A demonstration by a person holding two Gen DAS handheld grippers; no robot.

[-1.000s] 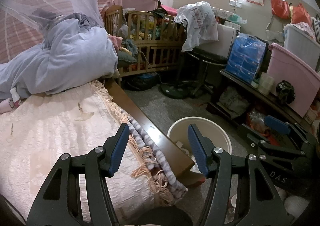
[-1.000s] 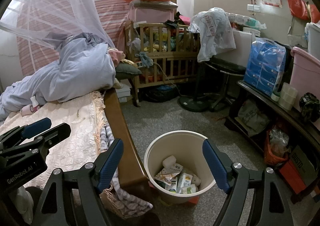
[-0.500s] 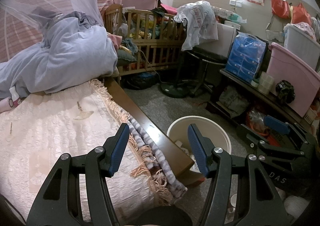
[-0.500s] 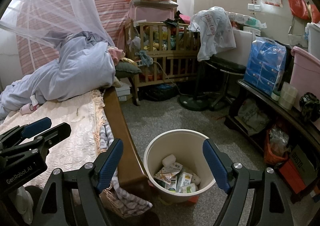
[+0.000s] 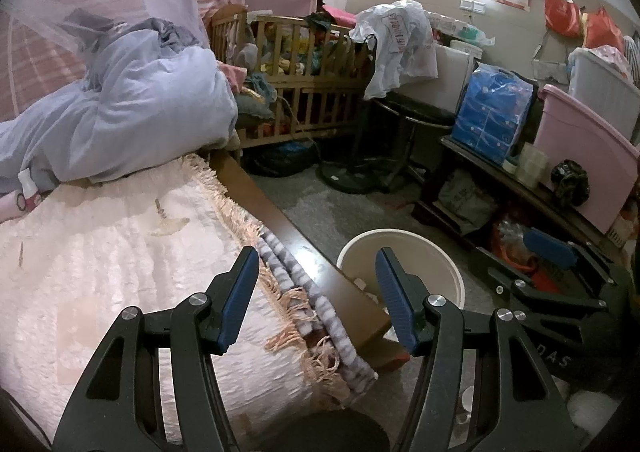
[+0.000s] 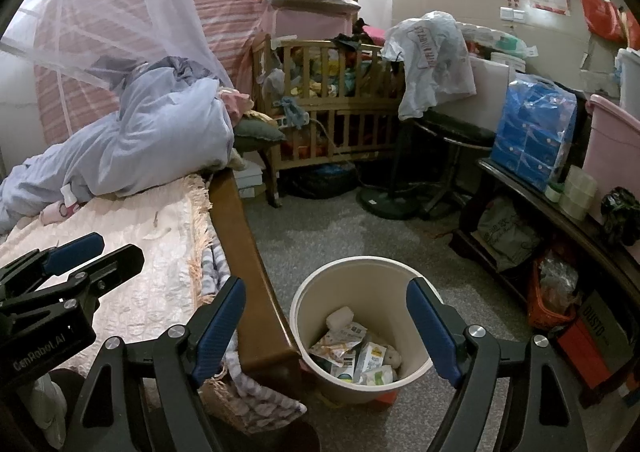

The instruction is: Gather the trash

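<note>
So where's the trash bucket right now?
The trash bucket stands on the floor by the bed's wooden corner, low in the middle of the right wrist view, between the open right gripper's fingers.

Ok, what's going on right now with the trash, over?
Left gripper open, empty, over bed edge. Right gripper open, empty, above bin. Bin holds wrappers and cartons. Small scrap on bedspread; nothing blocking.
</note>
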